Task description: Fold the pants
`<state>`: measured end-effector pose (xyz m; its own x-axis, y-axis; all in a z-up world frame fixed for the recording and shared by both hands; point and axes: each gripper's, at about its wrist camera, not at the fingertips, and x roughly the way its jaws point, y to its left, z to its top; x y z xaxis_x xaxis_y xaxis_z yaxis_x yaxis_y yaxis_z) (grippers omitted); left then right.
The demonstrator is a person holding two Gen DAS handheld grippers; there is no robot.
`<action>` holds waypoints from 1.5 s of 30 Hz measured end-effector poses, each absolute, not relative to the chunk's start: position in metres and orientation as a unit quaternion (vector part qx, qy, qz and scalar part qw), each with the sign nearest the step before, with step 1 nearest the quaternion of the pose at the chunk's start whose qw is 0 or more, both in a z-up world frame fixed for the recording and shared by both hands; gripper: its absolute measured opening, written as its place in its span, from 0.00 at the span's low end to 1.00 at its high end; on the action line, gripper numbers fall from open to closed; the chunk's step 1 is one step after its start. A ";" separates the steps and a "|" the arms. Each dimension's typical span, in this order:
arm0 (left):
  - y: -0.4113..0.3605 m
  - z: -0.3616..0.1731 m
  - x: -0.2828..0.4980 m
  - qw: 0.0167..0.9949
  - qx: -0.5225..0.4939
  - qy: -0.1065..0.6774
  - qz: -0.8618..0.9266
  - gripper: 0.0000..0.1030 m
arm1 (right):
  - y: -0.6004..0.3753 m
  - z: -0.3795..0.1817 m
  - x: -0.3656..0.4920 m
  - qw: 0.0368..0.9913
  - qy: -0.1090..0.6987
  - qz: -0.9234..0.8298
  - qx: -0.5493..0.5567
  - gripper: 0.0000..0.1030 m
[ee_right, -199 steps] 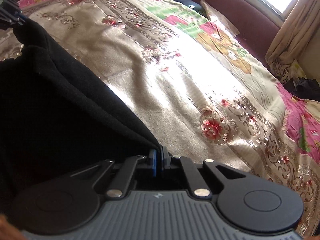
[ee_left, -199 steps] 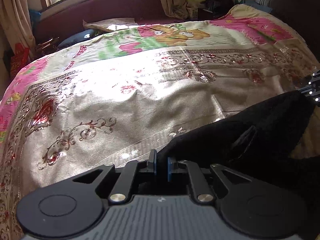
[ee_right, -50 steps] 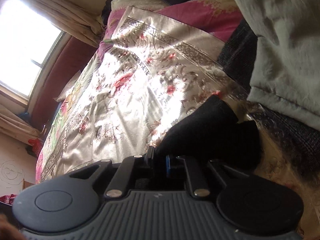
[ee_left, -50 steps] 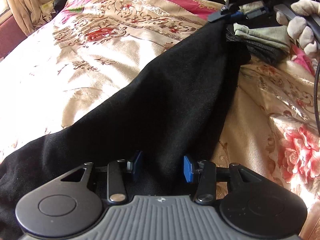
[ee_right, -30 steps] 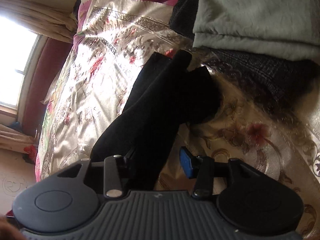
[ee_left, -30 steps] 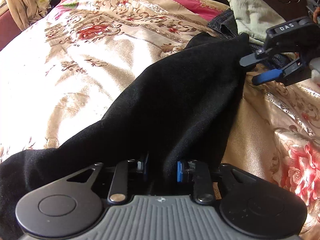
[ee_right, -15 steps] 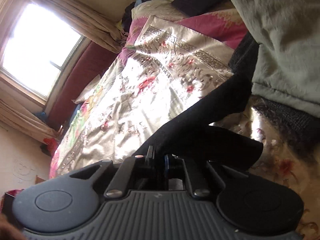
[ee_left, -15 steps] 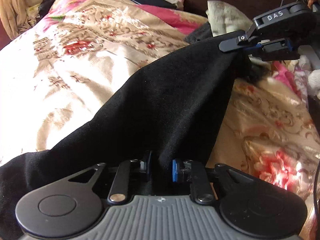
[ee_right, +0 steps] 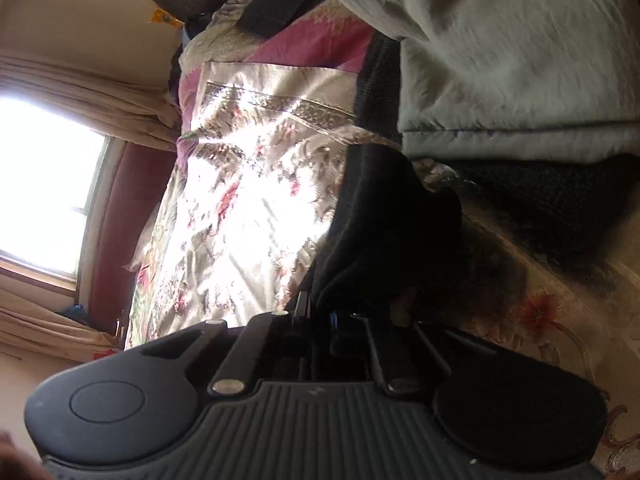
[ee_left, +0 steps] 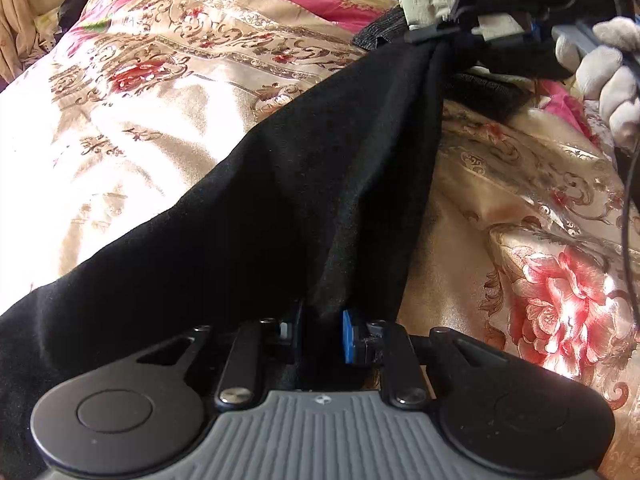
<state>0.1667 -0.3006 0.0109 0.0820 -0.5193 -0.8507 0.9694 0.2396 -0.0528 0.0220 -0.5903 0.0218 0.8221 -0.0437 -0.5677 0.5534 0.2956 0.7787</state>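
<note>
The black pants (ee_left: 304, 184) lie stretched over the floral bedspread (ee_left: 152, 92), running from my left gripper up to the far right. My left gripper (ee_left: 320, 332) is shut on a fold of the pants at its near end. My right gripper (ee_left: 444, 34) shows in the left wrist view pinching the far end, held by a white-gloved hand (ee_left: 612, 76). In the right wrist view my right gripper (ee_right: 318, 314) is shut on bunched black pants cloth (ee_right: 376, 224), lifted a little off the bed.
A pile of folded clothes, pale green (ee_right: 500, 60) over dark knit (ee_right: 552, 200), sits at the head of the bed right beside the held end. A window (ee_right: 44, 184) and curtains lie beyond the bed. A cable (ee_left: 628, 200) hangs at the right.
Half a second ago both grippers held the pants as now. My right gripper has rolled and shifted toward the clothes pile, pulling the leg tauter. One second ago the right gripper was open.
</note>
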 end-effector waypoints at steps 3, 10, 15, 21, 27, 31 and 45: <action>-0.297 0.017 0.165 0.684 0.279 0.388 -0.550 0.33 | -0.579 0.065 0.024 0.820 0.198 -0.152 0.515 0.10; -0.299 0.000 0.152 0.669 0.319 0.382 -0.552 0.33 | -0.590 0.010 0.009 0.759 0.299 -0.247 0.523 0.21; -0.299 0.003 0.153 0.670 0.312 0.388 -0.550 0.33 | -0.585 0.014 0.007 0.768 0.297 -0.252 0.509 0.34; -0.299 0.001 0.153 0.676 0.308 0.387 -0.546 0.33 | -0.578 0.051 0.004 0.796 0.270 -0.262 0.474 0.34; -0.299 0.002 0.152 0.676 0.312 0.384 -0.546 0.34 | -0.588 0.019 0.038 0.767 0.328 -0.288 0.470 0.35; -0.299 0.001 0.154 0.675 0.310 0.388 -0.545 0.34 | -0.601 0.002 0.049 0.744 0.344 -0.312 0.481 0.32; -0.288 0.033 0.184 0.720 0.266 0.385 -0.512 0.34 | -0.617 0.064 0.071 0.792 0.241 -0.173 0.534 0.05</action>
<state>0.1843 -0.2879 0.0331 0.1785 -0.5323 -0.8275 0.9426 0.3339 -0.0114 0.0706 -0.6174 0.0637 0.8243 -0.0171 -0.5659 0.5310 0.3700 0.7623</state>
